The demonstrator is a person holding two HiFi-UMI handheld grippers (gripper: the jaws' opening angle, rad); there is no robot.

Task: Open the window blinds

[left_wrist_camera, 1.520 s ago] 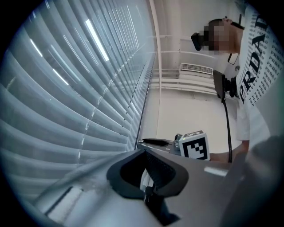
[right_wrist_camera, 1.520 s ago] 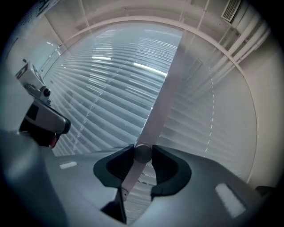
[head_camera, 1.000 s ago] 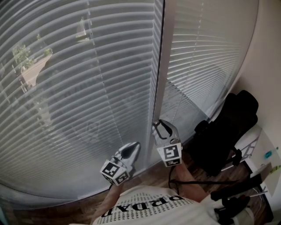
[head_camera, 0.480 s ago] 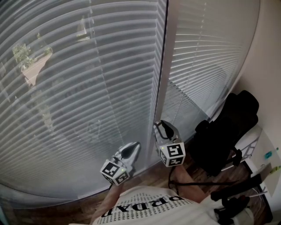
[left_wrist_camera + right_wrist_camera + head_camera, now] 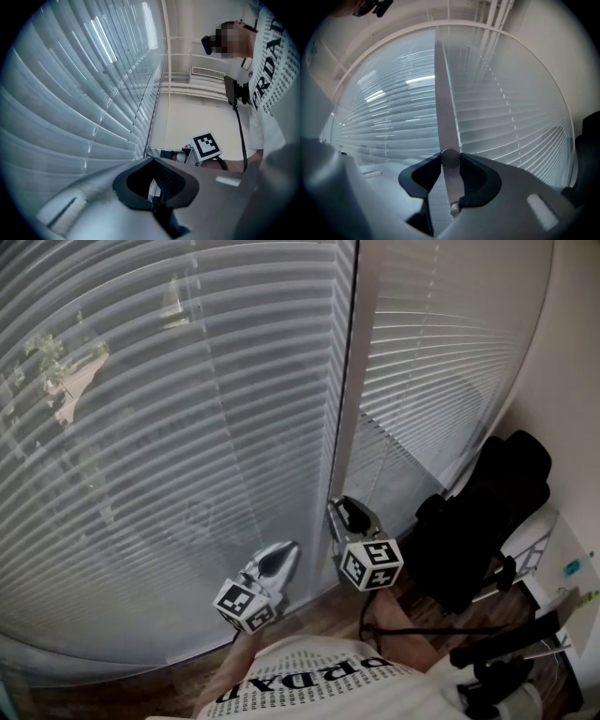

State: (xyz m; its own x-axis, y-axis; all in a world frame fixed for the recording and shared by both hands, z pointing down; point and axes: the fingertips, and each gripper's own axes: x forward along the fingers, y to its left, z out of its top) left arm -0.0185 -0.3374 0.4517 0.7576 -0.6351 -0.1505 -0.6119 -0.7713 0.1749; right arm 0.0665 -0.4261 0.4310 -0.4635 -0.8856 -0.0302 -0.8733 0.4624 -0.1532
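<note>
Room: pale wall [image 5: 572,352] is running down the right edge of the head view, with a black chair [image 5: 487,512] sitting at lower right on a wooden floor [image 5: 319,615].
Blinds: the blinds [image 5: 187,427] are filling the upper left and centre of the frame in two panels, split by an upright frame bar [image 5: 345,381]; all slats are hanging fully lowered.
Tilt wand: the tilt wand [image 5: 445,122] is hanging in front of that bar, low in the centre.
Right tongs: the right gripper [image 5: 349,517] is gripping the tilt wand, its pads pressing on either side.
Left tongs: the left gripper [image 5: 277,563] is waiting just beside it at lower centre, jaws together on nothing I can see.
Done so far: the wand is taken, and the slats are letting a faint tree [image 5: 42,348] through at upper left.
Left to do: by my reckoning, most of the turning; the slats are lying too flat to call open.
Change: the marker cube [image 5: 371,563] on the right gripper is showing a rolled face compared with a second ago, while both hands are keeping their places; the greenery is reading only a touch clearer.
</note>
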